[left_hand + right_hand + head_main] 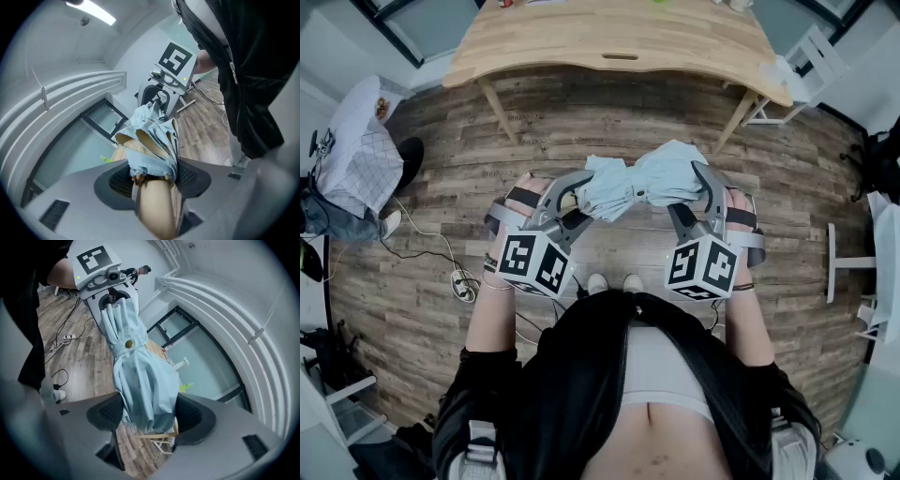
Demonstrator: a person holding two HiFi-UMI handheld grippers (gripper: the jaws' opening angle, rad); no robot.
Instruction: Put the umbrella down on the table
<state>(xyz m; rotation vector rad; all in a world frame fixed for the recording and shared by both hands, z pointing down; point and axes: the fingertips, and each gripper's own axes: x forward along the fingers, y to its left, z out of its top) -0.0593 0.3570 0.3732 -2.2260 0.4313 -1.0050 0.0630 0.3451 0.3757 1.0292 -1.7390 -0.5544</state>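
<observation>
A wooden table (619,37) stands at the far side on the plank floor (581,131), with small items on its far edge. On the floor at left lie a white cable (427,232) and a plug strip (461,284).

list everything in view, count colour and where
umbrella: 1, light blue, tan handle, folded, held above the floor
table: 1, light wood, ahead of the person
chair: 1, white, by the table's right end
power strip: 1, white, on the floor at left, cables attached
floor: brown planks
other person: 1, left edge
shoes: 2, white, wearer's own
left hand-held gripper: 1, grey, shut on the umbrella's handle end
right hand-held gripper: 1, grey, shut on its canopy
</observation>
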